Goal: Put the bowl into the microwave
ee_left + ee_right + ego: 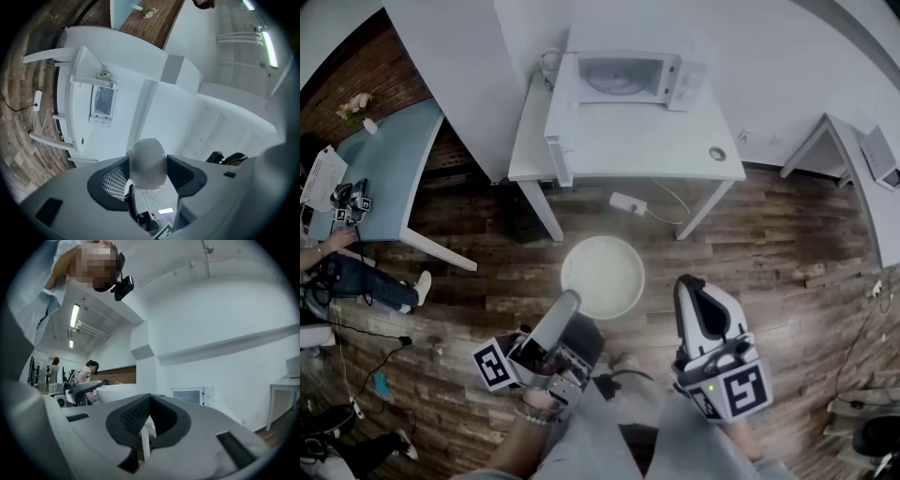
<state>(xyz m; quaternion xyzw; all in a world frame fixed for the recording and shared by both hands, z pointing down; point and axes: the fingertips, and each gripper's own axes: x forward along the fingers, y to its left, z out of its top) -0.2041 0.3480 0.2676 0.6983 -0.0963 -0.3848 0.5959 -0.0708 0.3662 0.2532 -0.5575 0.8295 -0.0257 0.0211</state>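
A white bowl (602, 277) hangs over the wooden floor in front of me, with my left gripper (572, 302) shut on its near rim. In the left gripper view the bowl's rim (147, 161) fills the gap between the two dark pads. My right gripper (692, 286) is beside the bowl on its right, shut with nothing between its jaws, and in its own view the right gripper (149, 401) shows pads that meet. The white microwave (623, 80) stands at the back of a white table (628, 145), its door (560, 141) swung open to the left.
A small round object (717, 153) lies on the table's right corner. A white power strip (628, 202) with its cable is on the floor under the table. A blue table (389, 178) with a seated person (356, 277) is at the left, another white desk (862, 178) at the right.
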